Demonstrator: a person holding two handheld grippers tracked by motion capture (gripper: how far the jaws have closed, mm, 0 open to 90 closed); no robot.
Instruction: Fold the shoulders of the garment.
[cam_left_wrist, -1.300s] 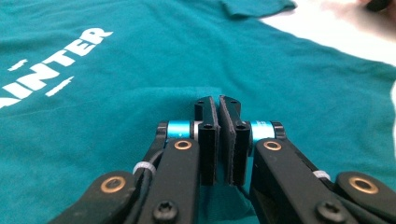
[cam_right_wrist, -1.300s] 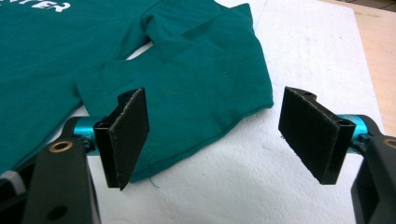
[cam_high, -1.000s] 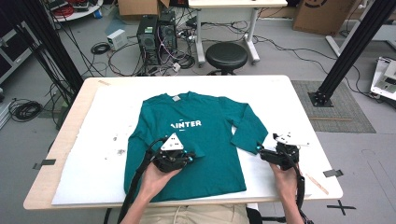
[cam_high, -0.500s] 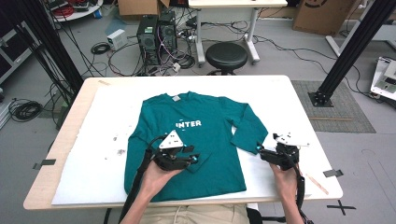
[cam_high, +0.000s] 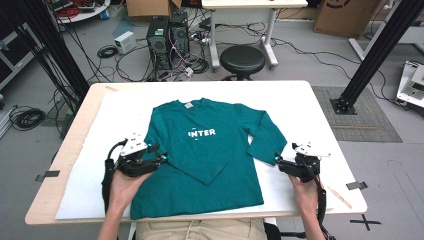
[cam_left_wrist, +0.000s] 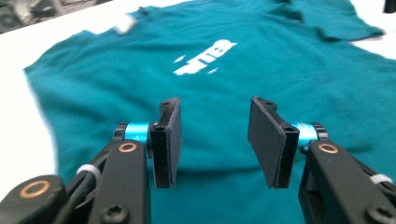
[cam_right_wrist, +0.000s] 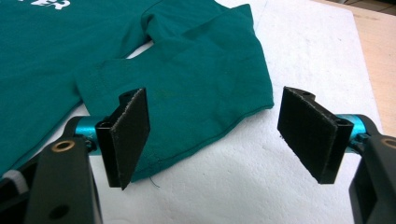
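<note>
On table (cam_high: 320, 107), white sheet (cam_high: 300, 130) spread, teal shirt (cam_high: 210, 150) flat on it, front up, white lettering showing. My left gripper (cam_high: 150, 159) over shirt's left edge, jaws spread, gripping nothing. My right gripper (cam_high: 282, 162) beside folded sleeve (cam_right_wrist: 205, 84) hem, jaws wide apart, nothing between.

Left tongs (cam_high: 156, 153) parted; right tongs (cam_high: 278, 161) parted, both empty.

shirt (cam_left_wrist: 224, 70) print blurred, left sleeve folded under, unseen
</note>
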